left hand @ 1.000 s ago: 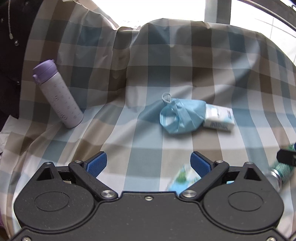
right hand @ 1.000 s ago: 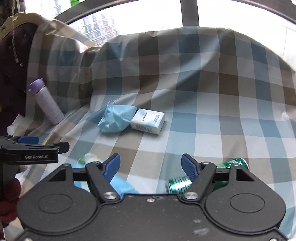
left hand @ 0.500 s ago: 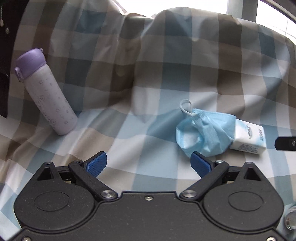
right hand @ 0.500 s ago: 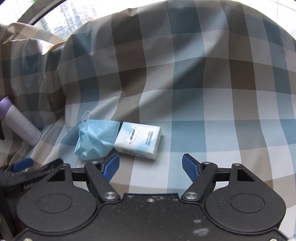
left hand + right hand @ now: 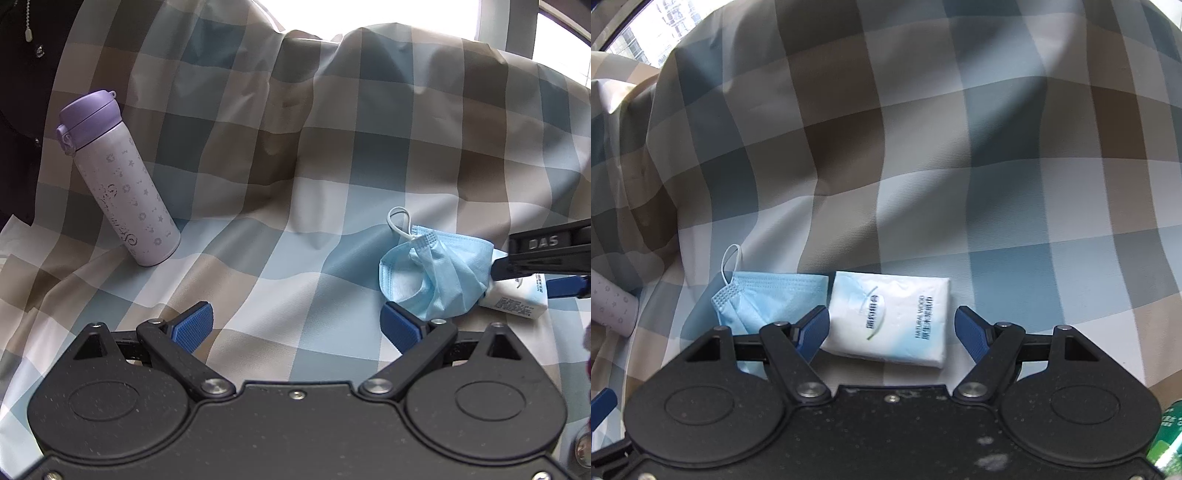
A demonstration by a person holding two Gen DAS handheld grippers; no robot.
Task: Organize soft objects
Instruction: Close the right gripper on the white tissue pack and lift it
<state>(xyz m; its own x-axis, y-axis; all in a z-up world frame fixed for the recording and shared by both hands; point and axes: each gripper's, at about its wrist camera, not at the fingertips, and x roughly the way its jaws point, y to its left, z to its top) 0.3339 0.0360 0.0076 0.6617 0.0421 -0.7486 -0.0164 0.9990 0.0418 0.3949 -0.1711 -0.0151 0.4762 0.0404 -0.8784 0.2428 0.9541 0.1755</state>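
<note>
A crumpled light blue face mask lies on the checked cloth, against a white and blue tissue pack on its right. My right gripper is open, its blue pads on either side of the pack without pressing on it; the mask lies just left of its left pad. In the left wrist view the right gripper's fingers reach in from the right over the tissue pack. My left gripper is open and empty above bare cloth, its right pad near the mask's lower edge.
A lilac-capped white flask stands tilted against the cloth at the left; its base shows in the right wrist view. A green can peeks in at the bottom right. Dark clothing fills the upper left corner.
Both grippers have come forward and down toward the mask and tissue pack. The right gripper now has the pack between its open pads; the green cans have slipped out of its centre view.
</note>
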